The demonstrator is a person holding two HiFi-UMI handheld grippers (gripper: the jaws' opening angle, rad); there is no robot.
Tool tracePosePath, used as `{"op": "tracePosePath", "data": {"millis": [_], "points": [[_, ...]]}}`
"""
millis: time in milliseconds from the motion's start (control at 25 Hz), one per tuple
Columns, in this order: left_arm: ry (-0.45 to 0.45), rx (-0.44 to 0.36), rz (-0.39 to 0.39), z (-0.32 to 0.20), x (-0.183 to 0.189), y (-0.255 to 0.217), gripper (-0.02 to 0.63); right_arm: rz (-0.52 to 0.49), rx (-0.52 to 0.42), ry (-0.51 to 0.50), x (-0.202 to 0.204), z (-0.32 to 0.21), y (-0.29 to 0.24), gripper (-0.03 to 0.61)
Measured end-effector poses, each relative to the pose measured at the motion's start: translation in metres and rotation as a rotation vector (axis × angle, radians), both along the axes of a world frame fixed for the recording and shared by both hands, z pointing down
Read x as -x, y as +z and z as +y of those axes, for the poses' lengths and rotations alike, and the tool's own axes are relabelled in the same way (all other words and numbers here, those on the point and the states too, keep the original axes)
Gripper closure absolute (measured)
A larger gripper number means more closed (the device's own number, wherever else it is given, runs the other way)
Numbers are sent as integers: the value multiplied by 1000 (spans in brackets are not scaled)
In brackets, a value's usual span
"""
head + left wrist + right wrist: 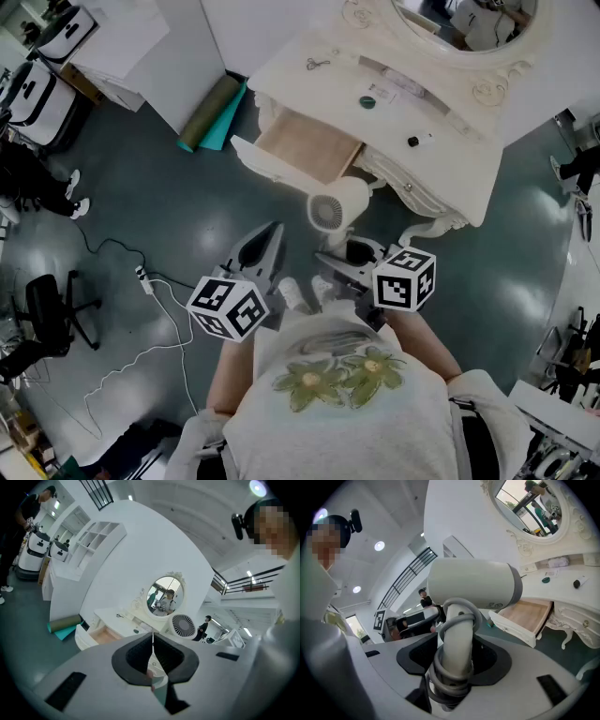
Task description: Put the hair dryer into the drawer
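Observation:
A white hair dryer [335,208] with its cord wound round the handle hangs in the air just in front of the open drawer. My right gripper [345,253] is shut on that handle [457,644], and the barrel [474,583] lies across above the jaws. The drawer [307,145] of the white vanity [450,150] is pulled out, its bare wooden bottom [530,615] showing. My left gripper [269,236] floats left of the dryer, its jaws together with nothing between them [153,645]. In the left gripper view the dryer's rear grille [183,626] shows to the right.
An oval mirror [165,596] stands on the vanity, whose top carries scissors [317,64] and small items [367,102]. A rolled green mat [211,112] lies on the floor left of the drawer. A white cable [159,300] and an office chair [52,314] are at the left.

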State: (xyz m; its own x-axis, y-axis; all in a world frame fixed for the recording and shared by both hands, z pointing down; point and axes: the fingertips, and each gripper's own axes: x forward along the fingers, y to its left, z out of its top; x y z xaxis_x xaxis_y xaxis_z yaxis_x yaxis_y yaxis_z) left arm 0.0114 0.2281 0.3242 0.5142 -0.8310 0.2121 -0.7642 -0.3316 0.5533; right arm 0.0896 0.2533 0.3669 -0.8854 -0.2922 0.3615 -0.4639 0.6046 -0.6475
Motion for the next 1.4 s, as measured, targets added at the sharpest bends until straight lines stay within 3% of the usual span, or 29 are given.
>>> {"op": "tracePosePath", "data": {"millis": [320, 720, 1160, 1400], "points": [[-15, 15, 2, 3, 36, 10, 597, 33, -8, -1, 29, -1, 6, 357], [51, 6, -5, 2, 62, 23, 597, 55, -42, 40, 55, 5, 14, 357], [107, 47, -10, -26, 60, 44, 597, 80, -18, 94, 45, -24, 29, 357], [109, 23, -21, -58, 66, 38, 597, 129, -70, 95, 47, -53, 32, 356]]}}
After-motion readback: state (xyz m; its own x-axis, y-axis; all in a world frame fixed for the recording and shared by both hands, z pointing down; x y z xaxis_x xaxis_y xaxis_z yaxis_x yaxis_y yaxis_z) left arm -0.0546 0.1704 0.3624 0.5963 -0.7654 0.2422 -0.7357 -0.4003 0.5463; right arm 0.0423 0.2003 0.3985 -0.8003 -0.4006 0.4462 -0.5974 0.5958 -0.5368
